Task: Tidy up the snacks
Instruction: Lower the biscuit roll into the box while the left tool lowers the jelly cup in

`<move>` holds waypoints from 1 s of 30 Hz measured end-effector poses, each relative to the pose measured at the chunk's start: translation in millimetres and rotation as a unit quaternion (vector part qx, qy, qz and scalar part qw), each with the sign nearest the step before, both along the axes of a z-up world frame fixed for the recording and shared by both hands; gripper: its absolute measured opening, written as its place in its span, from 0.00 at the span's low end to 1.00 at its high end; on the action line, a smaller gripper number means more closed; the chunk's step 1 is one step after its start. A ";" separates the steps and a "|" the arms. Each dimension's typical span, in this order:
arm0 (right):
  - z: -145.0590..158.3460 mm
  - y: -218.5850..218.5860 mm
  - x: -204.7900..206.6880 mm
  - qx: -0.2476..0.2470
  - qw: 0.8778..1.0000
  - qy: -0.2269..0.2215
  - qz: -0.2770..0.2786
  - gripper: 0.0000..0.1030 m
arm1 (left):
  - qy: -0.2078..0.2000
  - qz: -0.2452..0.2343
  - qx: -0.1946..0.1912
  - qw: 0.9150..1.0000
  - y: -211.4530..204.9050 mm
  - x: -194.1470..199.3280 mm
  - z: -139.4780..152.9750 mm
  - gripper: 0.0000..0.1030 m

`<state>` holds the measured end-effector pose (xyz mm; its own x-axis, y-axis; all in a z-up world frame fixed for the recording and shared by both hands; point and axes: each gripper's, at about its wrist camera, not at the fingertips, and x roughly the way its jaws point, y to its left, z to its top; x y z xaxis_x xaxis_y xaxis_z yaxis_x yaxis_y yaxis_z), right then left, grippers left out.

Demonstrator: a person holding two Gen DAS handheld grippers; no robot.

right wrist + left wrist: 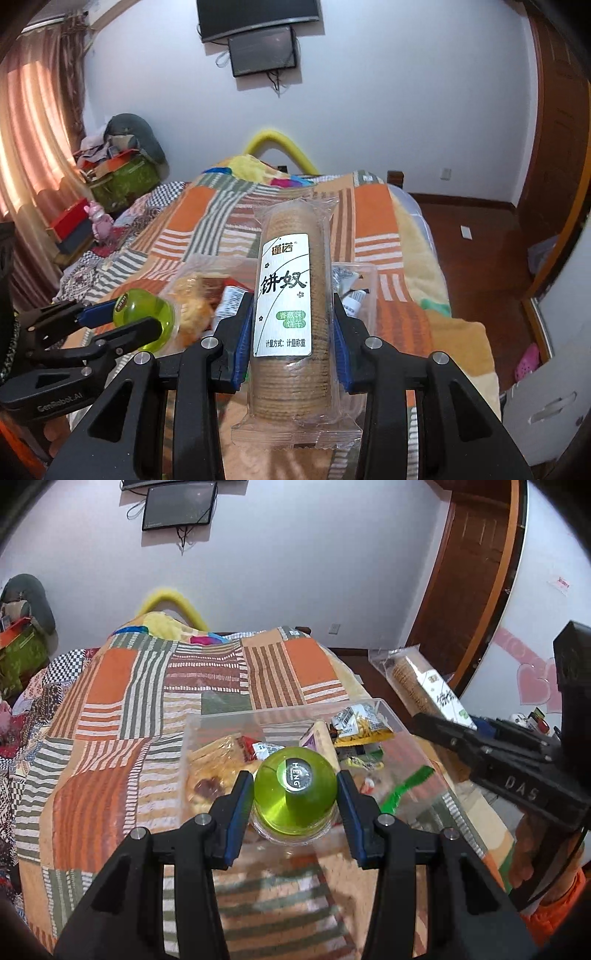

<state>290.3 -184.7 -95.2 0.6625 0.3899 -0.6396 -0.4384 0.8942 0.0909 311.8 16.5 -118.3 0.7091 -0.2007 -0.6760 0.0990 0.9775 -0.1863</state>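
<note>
My left gripper (295, 786) is shut on a green jelly cup (295, 797), whose foil base faces the camera, above the near edge of a clear plastic box (391, 710). That box lies on the bed and holds several wrapped snacks (360, 722). My right gripper (293, 325) is shut on a long clear pack of round crackers (290, 306) with a white label, raised over the same box (364, 267). In the left wrist view the cracker pack (424, 686) sticks up at the right from the right gripper (432, 720). The right wrist view shows the left gripper (122, 314) with the jelly cup (144, 317) at lower left.
A patchwork quilt (110, 709) in orange, green and white covers the bed. Boxes and bags (118, 173) pile up by the curtain at the left. A brown door (476, 572) and wooden floor (476, 240) lie to the right. A screen (262, 51) hangs on the far wall.
</note>
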 end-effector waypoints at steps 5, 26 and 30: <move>-14.7 0.5 9.9 -0.012 1.000 0.011 -0.003 0.33 | 0.014 -0.001 0.001 1.000 -4.7 23.6 -10.6 0.44; -8.4 -13.8 -12.7 0.006 1.000 0.011 0.018 0.52 | -0.010 -0.014 0.043 0.999 -17.4 5.1 0.7 0.60; -2.6 -14.2 -39.0 0.006 1.000 0.000 0.028 0.63 | -0.019 -0.016 0.047 0.999 -13.0 -19.4 9.8 0.63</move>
<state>251.3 -198.9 -97.8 0.6392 0.4334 -0.6353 -0.4873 0.8673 0.1014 292.5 3.5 -108.5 0.7286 -0.1598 -0.6660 0.1356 0.9868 -0.0885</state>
